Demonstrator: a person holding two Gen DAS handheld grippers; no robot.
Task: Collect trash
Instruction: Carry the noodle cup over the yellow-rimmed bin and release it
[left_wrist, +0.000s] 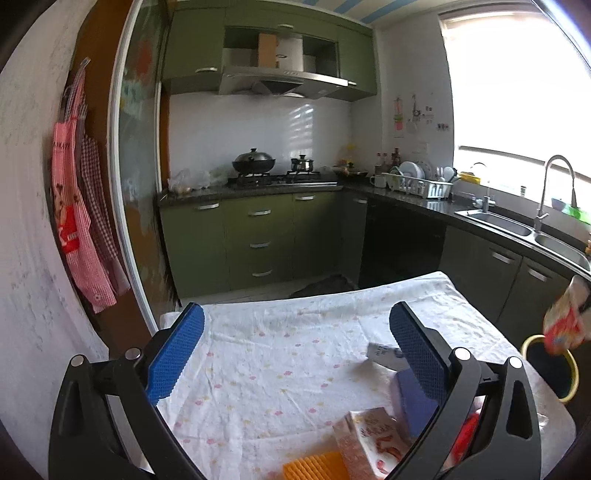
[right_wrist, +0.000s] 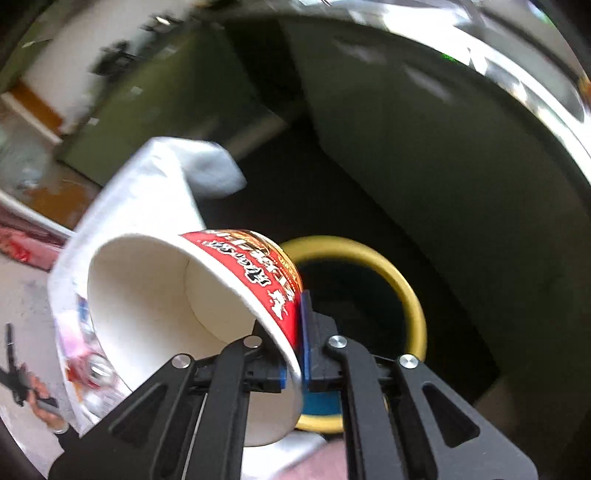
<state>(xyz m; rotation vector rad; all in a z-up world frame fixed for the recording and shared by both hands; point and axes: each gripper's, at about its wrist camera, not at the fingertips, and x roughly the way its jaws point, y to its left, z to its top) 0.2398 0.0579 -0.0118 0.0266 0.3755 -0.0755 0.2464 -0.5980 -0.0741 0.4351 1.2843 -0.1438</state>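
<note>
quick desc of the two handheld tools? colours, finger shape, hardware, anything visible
Both match. Left tool: matte black plastic linkage arms with triangular cutouts and round silver pivot pins; its fingers are flat paddles faced with blue pads in a fine diamond texture. Right tool: same black arms, cutouts and silver pins, blue pads seen edge-on. No cables, markings or sleeves visible.

A lidded wok (left_wrist: 254, 161) sits on the stove (left_wrist: 275, 178) (small pot beside it); aprons (left_wrist: 79, 206) hang left.

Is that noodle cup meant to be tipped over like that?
The noodle cup lies sideways, pinched by its rim in the right gripper, its peeled lid flapping, above the yellow-rimmed bin. It looks empty; nothing is spilling.
</note>
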